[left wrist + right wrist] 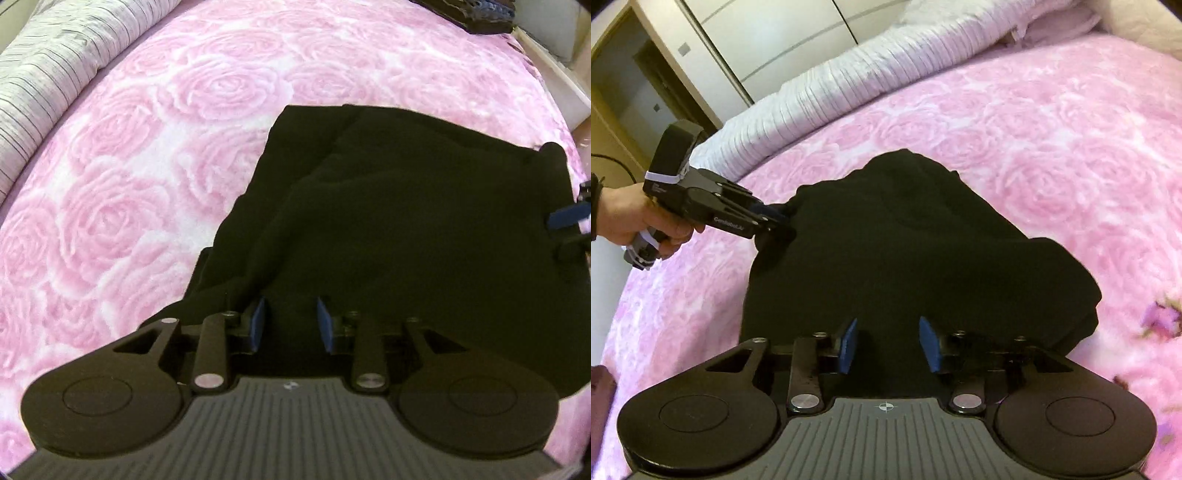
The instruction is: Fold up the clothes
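Left gripper [775, 218] shows a matte black body with silver screws, white lettering on its side and blue pads [764, 211]. Just behind the lettering, a bare hand [635, 218], dark cuff at the wrist, white strap beneath.

1 black garment [388, 221], 2 grippers [291, 325] [890, 339], 1 striped duvet [886, 70].
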Available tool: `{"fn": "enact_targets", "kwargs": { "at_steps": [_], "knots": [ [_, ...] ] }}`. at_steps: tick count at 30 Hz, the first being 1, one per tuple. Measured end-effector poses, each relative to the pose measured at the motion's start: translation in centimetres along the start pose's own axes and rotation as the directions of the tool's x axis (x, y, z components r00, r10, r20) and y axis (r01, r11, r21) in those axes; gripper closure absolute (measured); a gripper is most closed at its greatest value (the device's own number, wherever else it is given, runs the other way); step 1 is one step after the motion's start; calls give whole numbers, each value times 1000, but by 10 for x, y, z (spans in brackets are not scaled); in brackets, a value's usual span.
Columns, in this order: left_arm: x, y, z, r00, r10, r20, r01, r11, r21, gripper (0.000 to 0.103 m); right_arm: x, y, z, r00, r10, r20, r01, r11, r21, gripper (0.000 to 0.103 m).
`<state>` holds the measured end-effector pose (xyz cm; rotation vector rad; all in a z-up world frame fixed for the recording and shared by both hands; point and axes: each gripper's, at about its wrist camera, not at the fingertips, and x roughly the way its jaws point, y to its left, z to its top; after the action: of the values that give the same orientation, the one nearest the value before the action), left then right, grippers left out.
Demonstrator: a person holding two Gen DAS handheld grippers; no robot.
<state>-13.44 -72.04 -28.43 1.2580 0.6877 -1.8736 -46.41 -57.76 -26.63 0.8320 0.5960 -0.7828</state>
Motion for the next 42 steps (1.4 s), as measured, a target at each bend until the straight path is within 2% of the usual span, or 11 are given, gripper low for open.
{"fn": "enact_targets", "kwargs": {
  "at_steps": [4, 9, 12, 16, 20, 25, 29, 32, 36, 40, 42],
  "knots": [
    [-11, 3, 0, 1000, 13, 23, -12, 1000, -14, 78, -24, -10, 14, 989, -123, 83, 117, 991, 68, 62],
    [23, 12, -2, 1000, -14, -5, 14, 999, -47, 76, 11, -41, 1, 991, -132, -27, 134, 985, 105, 63],
    [15, 15, 4, 1000, -14, -10, 13, 998, -64, 78, 4, -57, 4, 996, -92, -17, 94, 969, 227, 63],
    [-6, 17, 2, 999, 19, 39, -16, 996, -85, 85, -19, -54, 7, 986, -157, 49, 140, 960, 243, 63],
    [15, 11, -6, 999, 29, 20, -28, 997, -78, 85, -1, -66, -4, 984, -177, 2, 168, 937, 306, 64],
    [-1, 8, 4, 999, 35, 5, -35, 999, -2, 84, -18, -37, 11, 975, -224, -15, 222, 953, 206, 60],
    [-36, -11, -17, 992, 101, 72, -112, 978, 173, 40, -29, 48, -1, 967, -247, -63, 236, 961, -143, 41],
    [-52, -32, -50, 985, 138, 104, -164, 932, 323, 40, -11, 116, -34, 956, -280, -87, 223, 887, -405, 37],
    [-62, -57, -93, 982, 149, 114, -184, 880, 438, 40, 27, 189, -80, 931, -358, -71, 226, 717, -659, 37],
    [-69, -78, -131, 983, 126, 133, -175, 862, 475, 40, 96, 205, -117, 834, -551, 26, 305, 420, -855, 35],
    [-72, -84, -143, 983, 111, 144, -165, 877, 451, 40, 112, 199, -126, 808, -584, 74, 318, 326, -890, 31]
  ]
}}
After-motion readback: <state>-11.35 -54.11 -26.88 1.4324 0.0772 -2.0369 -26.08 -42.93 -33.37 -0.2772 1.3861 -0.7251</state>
